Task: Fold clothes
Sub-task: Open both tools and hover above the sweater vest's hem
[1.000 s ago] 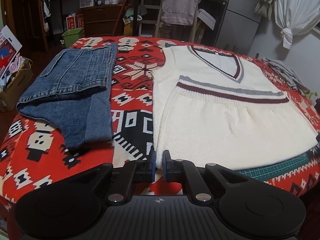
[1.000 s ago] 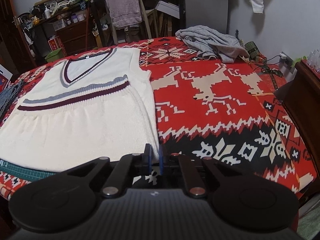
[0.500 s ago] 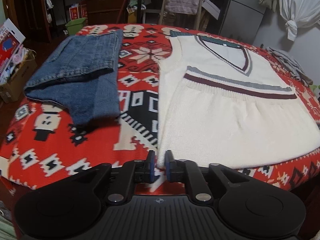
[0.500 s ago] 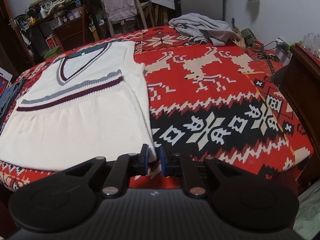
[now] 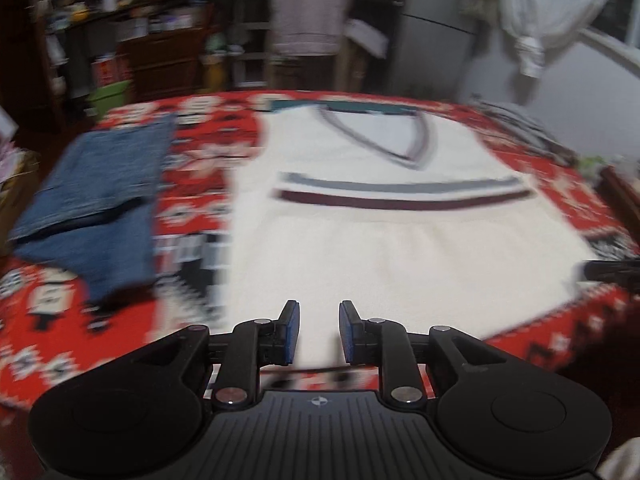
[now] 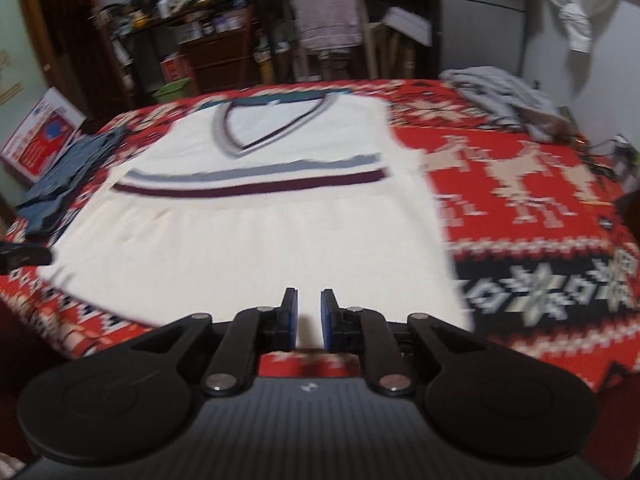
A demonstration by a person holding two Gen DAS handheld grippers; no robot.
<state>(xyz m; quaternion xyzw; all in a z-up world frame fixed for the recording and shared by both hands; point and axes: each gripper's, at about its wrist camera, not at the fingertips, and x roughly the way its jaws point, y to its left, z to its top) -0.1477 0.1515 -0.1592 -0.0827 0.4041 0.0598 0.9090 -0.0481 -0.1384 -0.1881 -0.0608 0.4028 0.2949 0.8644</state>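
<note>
- On the red patterned blanket (image 5: pixel 192 184) that covers the table, a cream knit vest (image 5: pixel 400 256) lies flat, V-neck pointing away from both cameras, with a grey stripe and a maroon stripe running across it below the neck.
- At the vest's near hem, seen from the left wrist, the left gripper (image 5: pixel 319 330) has its fingers parted, a clear gap between the blue pads (image 5: pixel 293 330); nothing is pinched between them, and cream knit shows through the gap.
- The left gripper's fingertips sit over the near edge of the vest; the blur keeps me from telling whether they touch the cloth.
- The right gripper (image 6: pixel 308 318) is likewise released, its blue-faced fingers (image 6: pixel 327 320) apart by a narrower gap, with only the vest's near hem visible between them and nothing gripped.
- In the right wrist view, the right gripper points at the vest's lower edge, toward the garment's right half; contact with the fabric cannot be judged there either.
- A folded pair of blue jeans (image 5: pixel 96 208) lies on the blanket just left of the vest, a strip of red pattern between the two.
- A crumpled grey garment (image 6: pixel 508 96) rests on the far right of the blanket, well apart from the vest.
- Beyond the table a chair with a pinkish towel (image 6: pixel 326 12) draped over its back stands before cluttered shelves.
- Both views are smeared by motion.
</note>
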